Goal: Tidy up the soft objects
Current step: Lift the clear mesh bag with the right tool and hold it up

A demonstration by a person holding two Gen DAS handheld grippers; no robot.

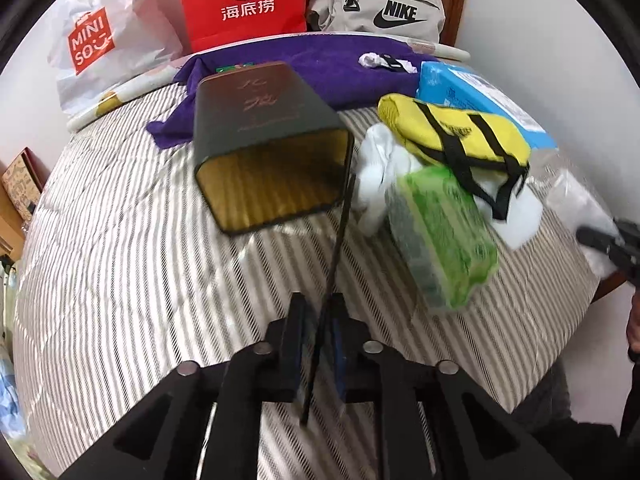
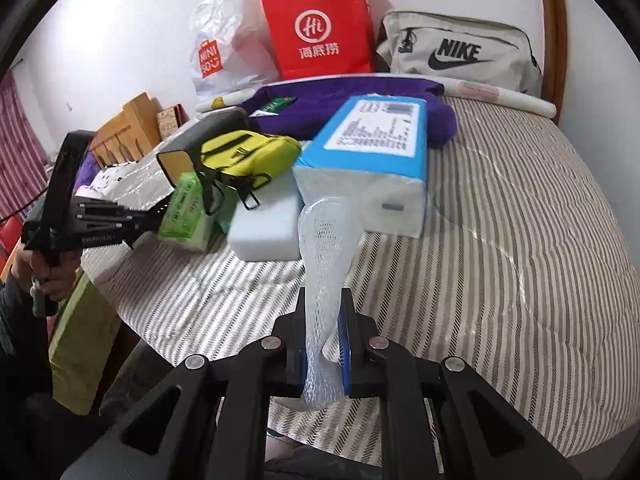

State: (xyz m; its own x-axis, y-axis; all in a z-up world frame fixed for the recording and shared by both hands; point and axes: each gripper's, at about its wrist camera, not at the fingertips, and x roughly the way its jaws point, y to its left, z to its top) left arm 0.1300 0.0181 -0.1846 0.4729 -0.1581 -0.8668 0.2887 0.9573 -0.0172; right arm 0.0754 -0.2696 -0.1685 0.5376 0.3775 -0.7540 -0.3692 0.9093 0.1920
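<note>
Left wrist view. Dark box [image 1: 260, 136] lying on its side, open gold-lined mouth toward the camera, on a purple towel [image 1: 320, 68] edge and striped bed cover [image 1: 140, 260]. To its right, a heap: yellow pouch [image 1: 452, 132] with black straps atop white cloth [image 1: 380, 160], green tissue pack [image 1: 444, 236] blurred in front, blue-wrapped tissue pack [image 1: 480, 96] behind. Along the wall: Miniso plastic bag [image 1: 96, 40], red paper bag [image 1: 244, 0], grey Nike bag [image 1: 380, 4]. Left hand-held gripper [image 1: 316, 340] clenched on a thin black strap [image 1: 336, 248] running up toward the box corner.

Right wrist view. Same heap seen from the other side; blue-wrapped tissue pack [image 2: 372, 160] nearest, white foam block [image 2: 268, 228] just beside it, yellow pouch [image 2: 248, 156] and green tissue pack [image 2: 188, 212] further left. Purple towel [image 2: 360, 108] behind. Striped bed cover [image 2: 500, 240], wooden headboard post [image 2: 556, 28] at right, white wall. Left hand-held gripper [image 2: 156, 216] reaching in from the left, tips hidden beside the green pack. Right hand-held gripper [image 2: 322, 344] grasping a translucent foam net sleeve [image 2: 324, 264], lifted off the bed, upper end in front of the blue-wrapped pack.
</note>
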